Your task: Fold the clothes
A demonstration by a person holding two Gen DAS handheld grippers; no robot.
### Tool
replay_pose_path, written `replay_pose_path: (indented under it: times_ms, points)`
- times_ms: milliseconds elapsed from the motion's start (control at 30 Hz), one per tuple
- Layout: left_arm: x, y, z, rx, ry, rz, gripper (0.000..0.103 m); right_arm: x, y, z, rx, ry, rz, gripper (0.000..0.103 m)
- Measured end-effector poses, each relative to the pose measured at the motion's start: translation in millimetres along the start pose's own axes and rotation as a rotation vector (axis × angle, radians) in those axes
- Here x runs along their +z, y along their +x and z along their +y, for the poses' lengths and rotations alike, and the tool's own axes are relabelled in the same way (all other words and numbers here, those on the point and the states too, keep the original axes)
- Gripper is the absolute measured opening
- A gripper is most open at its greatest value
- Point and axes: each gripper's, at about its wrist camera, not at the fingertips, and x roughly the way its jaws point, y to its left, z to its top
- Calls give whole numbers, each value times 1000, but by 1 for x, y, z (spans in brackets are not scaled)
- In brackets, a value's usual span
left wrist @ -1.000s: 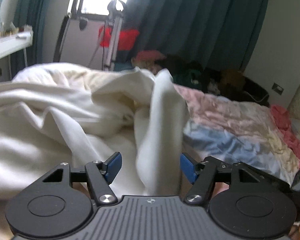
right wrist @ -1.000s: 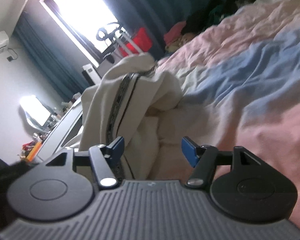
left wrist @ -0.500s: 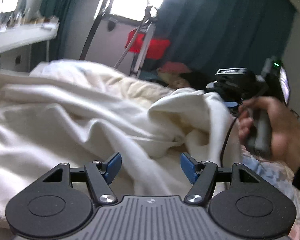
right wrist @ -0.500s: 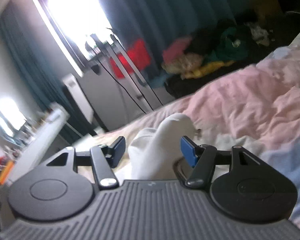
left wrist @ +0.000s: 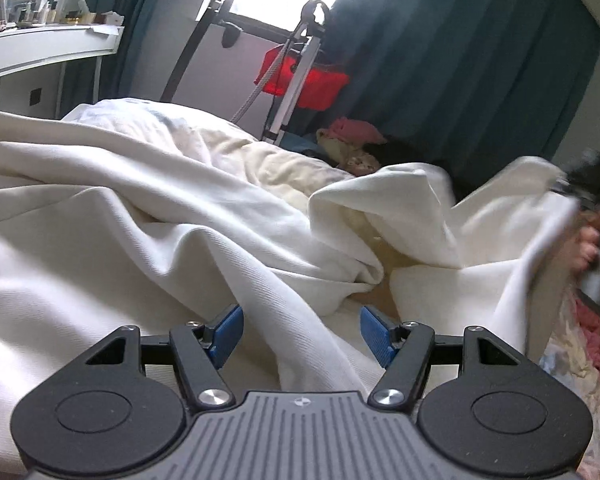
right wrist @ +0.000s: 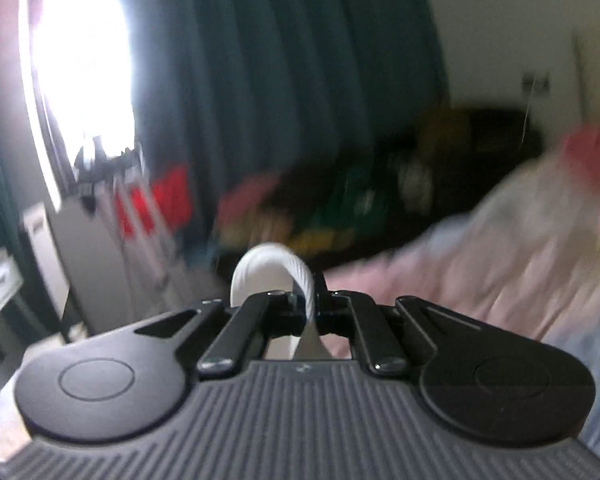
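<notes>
While the right gripper (right wrist: 306, 306) has just snapped closed on a fold of the cream garment (left wrist: 148, 232), lifting it off the bed (right wrist: 500, 264), the left gripper (left wrist: 300, 332) hangs released over the crumpled cloth, clasping nothing. I'd grab a second edge and pull taut before folding. I count one garment, two grippers, one visible hand (left wrist: 596, 248).

Left tongs (left wrist: 300, 330) agape; right tongs (right wrist: 306, 308) just clamped.
</notes>
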Motion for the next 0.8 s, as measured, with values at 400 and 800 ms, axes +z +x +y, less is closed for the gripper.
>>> replay_pose_path:
  times_ms: [400, 800]
  points:
    - [-11, -17, -10, 43, -59, 38, 65, -114, -80, -262, -350, 386, 248, 6]
    - [-18, -59, -33, 57, -55, -10, 72, -139, -80, -288, -180, 651, 352, 8]
